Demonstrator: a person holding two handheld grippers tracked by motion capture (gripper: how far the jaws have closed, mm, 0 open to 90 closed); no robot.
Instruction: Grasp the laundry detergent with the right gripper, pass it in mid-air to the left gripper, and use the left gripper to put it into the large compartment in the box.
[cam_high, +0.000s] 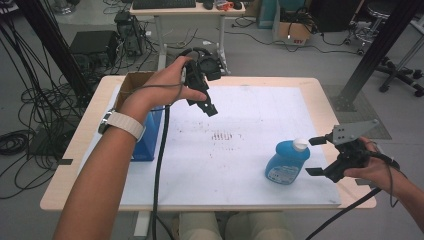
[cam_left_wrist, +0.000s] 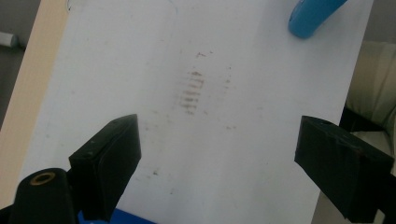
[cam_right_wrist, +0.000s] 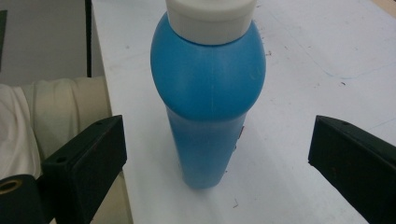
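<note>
The bottle (cam_high: 286, 161) is showing bright blue with a white cap and a pale label. The table (cam_high: 320, 89) is showing a light wood edge under a white sheet (cam_high: 260, 107), which is carrying brownish smudged stripes at its middle. Both tools, left (cam_high: 209, 108) and right (cam_high: 316, 156), are showing black, the right one carrying a grey plate. At the left, a blue bin (cam_high: 148, 137) is sitting beside a brown cardboard box (cam_high: 134, 82). The watch strap (cam_high: 125, 124) is showing white.

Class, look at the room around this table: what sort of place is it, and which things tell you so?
Probably a lab or workshop: loose cables on the floor, a computer under a desk, and a keyboard.
</note>
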